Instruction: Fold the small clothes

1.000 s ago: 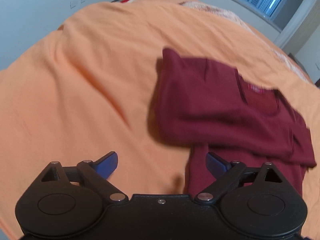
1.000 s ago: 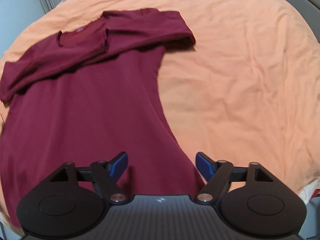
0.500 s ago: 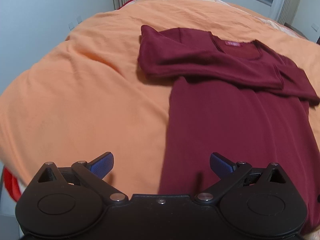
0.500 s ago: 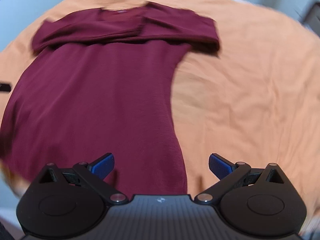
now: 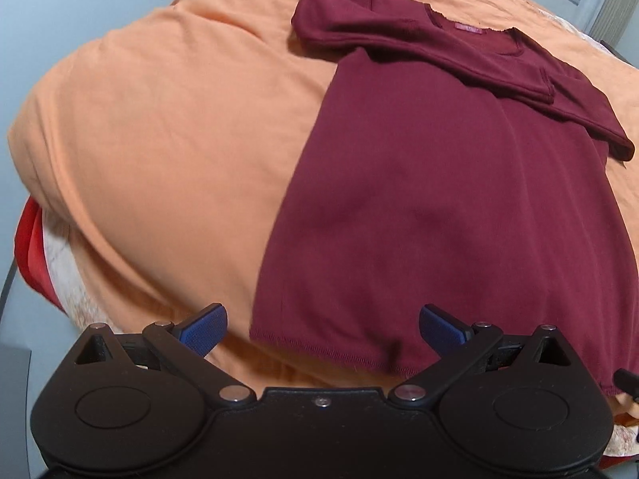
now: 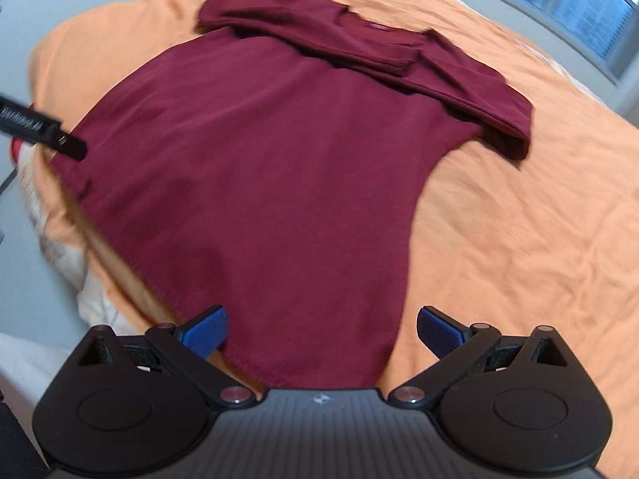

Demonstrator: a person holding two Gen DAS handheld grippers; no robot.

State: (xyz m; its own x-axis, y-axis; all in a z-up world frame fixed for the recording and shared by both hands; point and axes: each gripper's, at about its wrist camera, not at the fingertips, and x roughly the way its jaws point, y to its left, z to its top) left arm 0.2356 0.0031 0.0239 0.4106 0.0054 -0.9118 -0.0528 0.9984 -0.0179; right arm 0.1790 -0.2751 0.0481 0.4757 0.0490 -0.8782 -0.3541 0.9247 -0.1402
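Note:
A maroon long-sleeved shirt point(image 5: 431, 183) lies flat on an orange bedspread point(image 5: 167, 127), both sleeves folded across its chest near the collar. My left gripper point(image 5: 323, 329) hovers open over the shirt's hem at its left corner, nothing between the blue pads. In the right wrist view the same shirt point(image 6: 271, 159) spreads ahead, and my right gripper point(image 6: 321, 329) hangs open above the hem's right corner, empty. A black part of the left gripper point(image 6: 40, 127) pokes in at the left edge.
The bed's near edge drops off just under both grippers, with red and white bedding point(image 5: 44, 263) showing below the orange cover. A window point(image 6: 559, 12) stands beyond the far side of the bed. Orange bedspread point(image 6: 519, 239) lies bare to the shirt's right.
Both grippers have pulled back from the folded sleeves toward the shirt's hem at the near edge of the bed. Both stay open and empty.

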